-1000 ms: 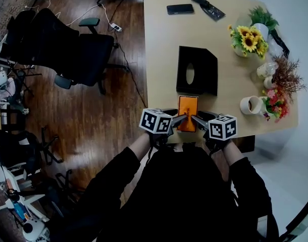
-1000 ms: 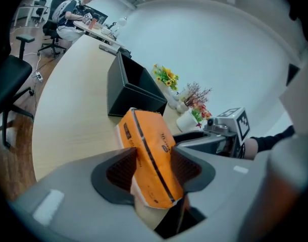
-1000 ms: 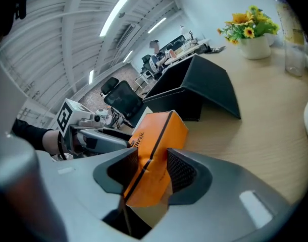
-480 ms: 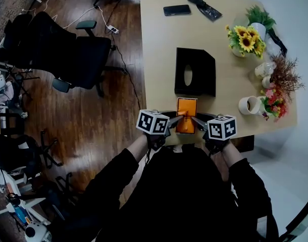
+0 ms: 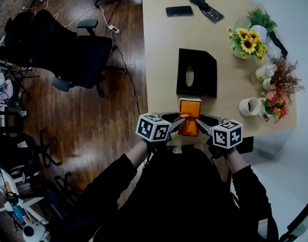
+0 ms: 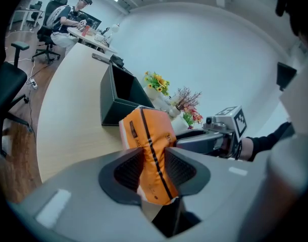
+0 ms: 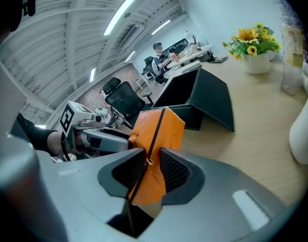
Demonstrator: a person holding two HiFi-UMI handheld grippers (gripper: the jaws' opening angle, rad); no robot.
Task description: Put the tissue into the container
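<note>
An orange tissue pack (image 5: 190, 116) is held over the table's near edge, between my two grippers. My left gripper (image 5: 180, 121) grips its left side and my right gripper (image 5: 198, 123) its right side. Both pairs of jaws are still closing, and their pads press into the soft pack. In the left gripper view the pack (image 6: 149, 135) is squeezed between the left gripper (image 6: 153, 161) pads. In the right gripper view the pack (image 7: 156, 132) is pinched by the right gripper (image 7: 150, 169). The black container (image 5: 197, 73) with an oval slot lies just beyond, tipped over.
Along the table's right side stand a white mug (image 5: 250, 106), a sunflower vase (image 5: 247, 40) and other flower pots (image 5: 276, 102). At the far end lie a phone (image 5: 179, 10) and a black gadget (image 5: 207, 7). An office chair (image 5: 68, 54) stands on the floor at the left.
Both grippers have closed in on the sides of the orange pack. The pack has shifted slightly and now looks raised off the table.
</note>
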